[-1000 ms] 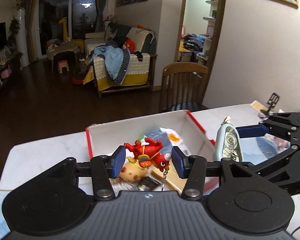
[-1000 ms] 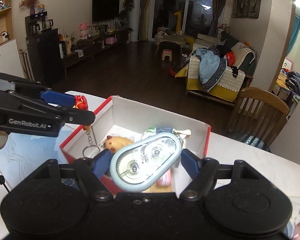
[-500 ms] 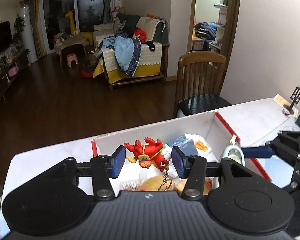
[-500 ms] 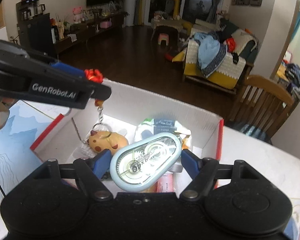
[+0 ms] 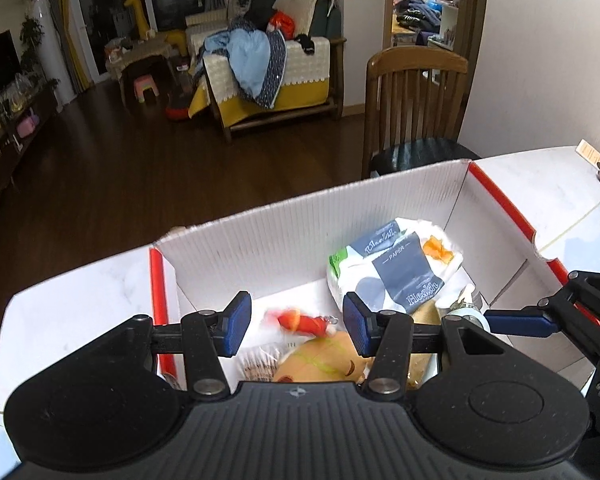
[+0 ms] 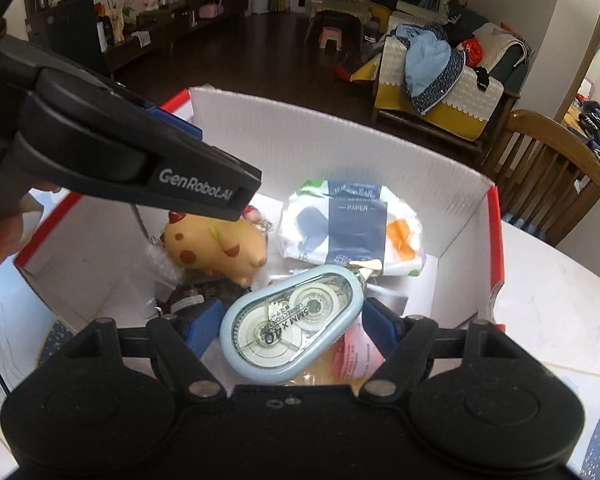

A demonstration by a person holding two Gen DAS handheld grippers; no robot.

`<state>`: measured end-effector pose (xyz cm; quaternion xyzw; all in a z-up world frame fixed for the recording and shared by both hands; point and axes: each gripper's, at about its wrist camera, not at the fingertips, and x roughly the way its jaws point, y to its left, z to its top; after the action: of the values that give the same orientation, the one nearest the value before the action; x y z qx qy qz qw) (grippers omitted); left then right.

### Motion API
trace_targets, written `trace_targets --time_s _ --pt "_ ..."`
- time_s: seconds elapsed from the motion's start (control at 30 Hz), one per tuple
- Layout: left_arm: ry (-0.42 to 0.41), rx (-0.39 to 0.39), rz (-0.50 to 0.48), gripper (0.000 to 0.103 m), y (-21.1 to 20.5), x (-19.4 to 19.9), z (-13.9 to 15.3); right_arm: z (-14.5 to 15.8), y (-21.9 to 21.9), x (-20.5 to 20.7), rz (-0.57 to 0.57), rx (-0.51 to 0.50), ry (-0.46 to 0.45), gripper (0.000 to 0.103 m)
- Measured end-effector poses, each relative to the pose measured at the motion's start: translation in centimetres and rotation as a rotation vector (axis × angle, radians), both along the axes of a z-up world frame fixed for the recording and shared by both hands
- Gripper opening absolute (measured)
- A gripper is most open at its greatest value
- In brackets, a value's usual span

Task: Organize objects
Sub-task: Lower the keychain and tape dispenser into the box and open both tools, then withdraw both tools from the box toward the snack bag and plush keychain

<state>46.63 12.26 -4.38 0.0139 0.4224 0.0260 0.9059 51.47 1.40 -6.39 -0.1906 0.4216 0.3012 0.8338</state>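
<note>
- Left gripper point(image 5: 296, 326) hangs over the white box point(image 5: 300, 220) with its blue pads apart; the red toy keychain point(image 5: 300, 322) sits blurred in the gap, touching neither pad that I can see
- Right gripper point(image 6: 292, 326) is clamped on the pale blue correction tape point(image 6: 292, 326), lying flat between its pads, low over the box
- Inside the box: a yellow spotted plush point(image 6: 216, 246) at left; a paper tissue pack point(image 6: 352, 224) by the far wall; a pink packet point(image 6: 358, 354) under the tape
- Box stands on the white table point(image 5: 80, 308); a wooden chair point(image 5: 416, 108) beyond
</note>
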Motion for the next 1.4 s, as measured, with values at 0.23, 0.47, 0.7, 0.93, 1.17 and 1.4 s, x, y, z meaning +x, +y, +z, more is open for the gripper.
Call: trace_targets --time_s 0.23,0.47,0.7,0.93,1.17,1.4 --pt "0.046 -0.010 0.009 0.050 0.3 0.5 -1.5 -1.3 0.0 0.7 -0.034 0.004 0.040 0.076" --pt "0.064 -0.017 0.006 0.050 0.3 0.2 -2.2 -1.1 -0.3 0.7 -0.037 0.020 0.035 0.077" --pt "0.057 -0.025 0.006 0.050 0.1 -0.5 -1.9 0.4 -1.0 0.1 -0.027 0.043 0.007 0.079" --pt "0.026 -0.037 -0.006 0.050 -0.4 -1.8 -0.4 2.5 -2.6 -0.5 -0.049 0.090 -0.018 0.079" --pt "-0.012 -0.045 -0.015 0.050 -1.3 -3.9 1.4 4.9 -4.9 -1.5 -0.060 0.131 -0.050 0.079" --pt "-0.060 -0.069 -0.011 0.050 -1.8 -6.7 3.5 6.9 -6.9 -3.2 -0.052 0.174 -0.076 0.079"
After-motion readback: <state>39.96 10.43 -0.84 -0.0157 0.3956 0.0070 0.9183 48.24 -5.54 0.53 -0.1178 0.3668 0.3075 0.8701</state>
